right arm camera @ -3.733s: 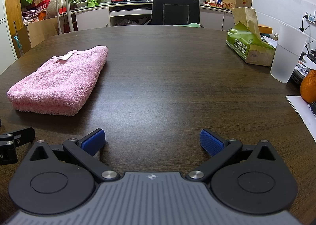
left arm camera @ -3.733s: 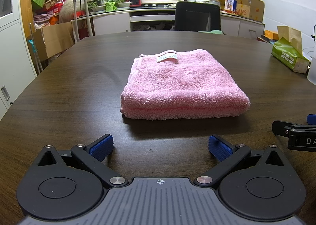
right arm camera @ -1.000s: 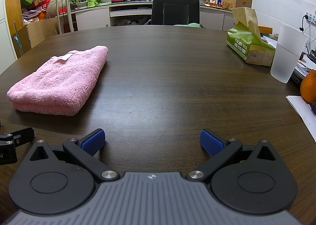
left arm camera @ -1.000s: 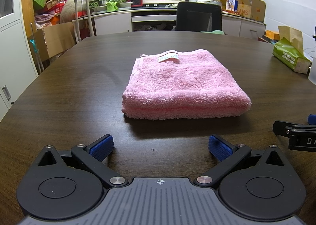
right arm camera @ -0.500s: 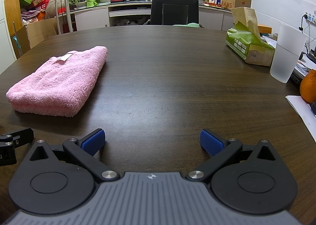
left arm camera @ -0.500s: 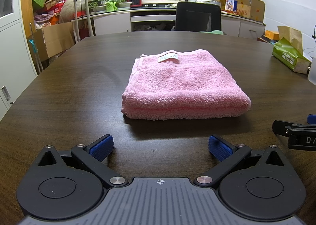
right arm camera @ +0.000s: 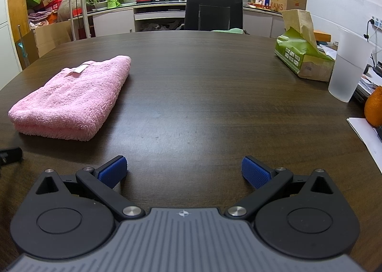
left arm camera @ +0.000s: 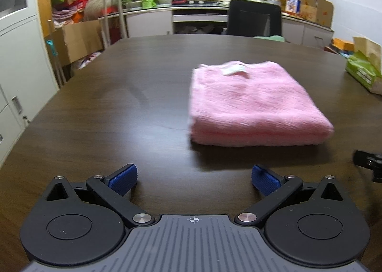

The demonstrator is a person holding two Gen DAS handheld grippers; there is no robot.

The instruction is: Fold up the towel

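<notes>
The pink towel lies as a thick folded stack on the dark table, right of centre in the left wrist view and at middle left in the right wrist view. Both the left gripper and the right gripper hover near it, jaws spread and empty. Any nudge from a jaw passing low could drag the plush layers askew, since nothing pins the stack.

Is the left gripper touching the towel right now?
Apart. Left wrist view: bare table shows between the open left gripper and the folded pink towel.
</notes>
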